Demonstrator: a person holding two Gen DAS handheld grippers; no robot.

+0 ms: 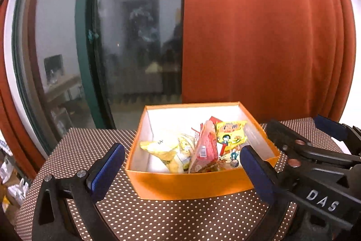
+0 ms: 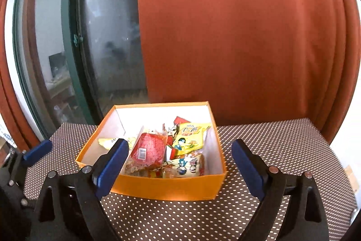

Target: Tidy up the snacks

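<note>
An orange box (image 1: 191,186) (image 2: 171,188) with a white inside stands on a brown polka-dot table. It holds several snack packets: a yellow packet (image 1: 167,150) at the left, a red packet (image 1: 206,146) (image 2: 149,148) in the middle, a yellow cartoon packet (image 1: 230,132) (image 2: 191,134) at the right. My left gripper (image 1: 181,167) is open and empty in front of the box. My right gripper (image 2: 179,162) is open and empty, also in front of the box. The right gripper shows at the right of the left wrist view (image 1: 315,150).
The polka-dot table (image 1: 158,218) (image 2: 282,146) ends just behind the box. An orange-red curtain (image 1: 259,37) hangs behind it. A glass door with a green frame (image 1: 88,49) stands at the back left. Clutter lies on the floor at the far left (image 1: 11,184).
</note>
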